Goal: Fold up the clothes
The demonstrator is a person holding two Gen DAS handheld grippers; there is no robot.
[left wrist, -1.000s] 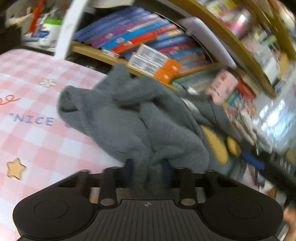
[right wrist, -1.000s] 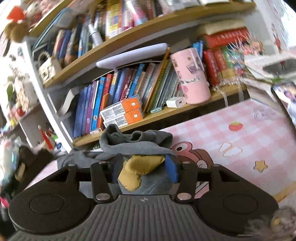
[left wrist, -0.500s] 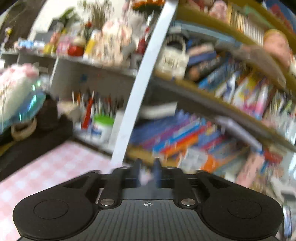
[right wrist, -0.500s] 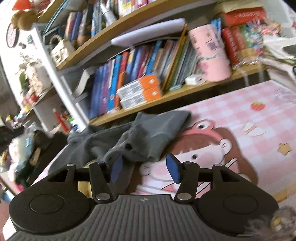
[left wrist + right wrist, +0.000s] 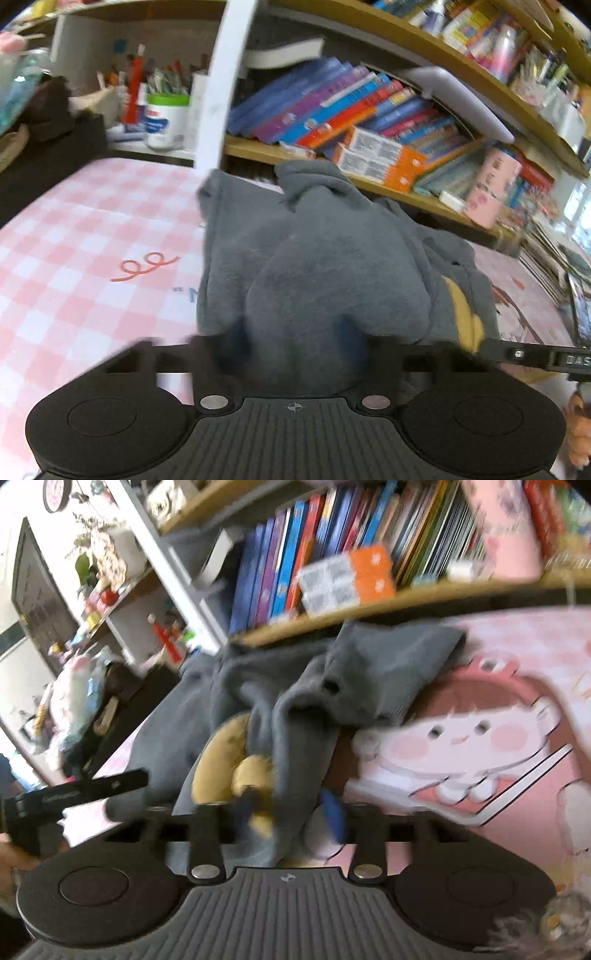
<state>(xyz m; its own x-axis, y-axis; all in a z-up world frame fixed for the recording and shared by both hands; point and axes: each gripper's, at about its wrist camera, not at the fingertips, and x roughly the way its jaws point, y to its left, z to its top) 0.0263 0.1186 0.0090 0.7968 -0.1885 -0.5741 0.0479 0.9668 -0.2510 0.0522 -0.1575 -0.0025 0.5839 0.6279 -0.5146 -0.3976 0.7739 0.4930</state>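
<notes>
Between both closing tools (image 5: 295,341) (image 5: 291,812): grey garment (image 5: 332,266).

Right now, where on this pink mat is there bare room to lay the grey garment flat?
Free: the pink checked mat left of the crumpled grey fleece garment, and the cartoon-girl print to its right. Crowded: the far edge, where the garment lies against the wooden bookshelf.

Both grippers' jaws, off the grey garment (image 5: 314,258) half a second ago, are closing on it
</notes>
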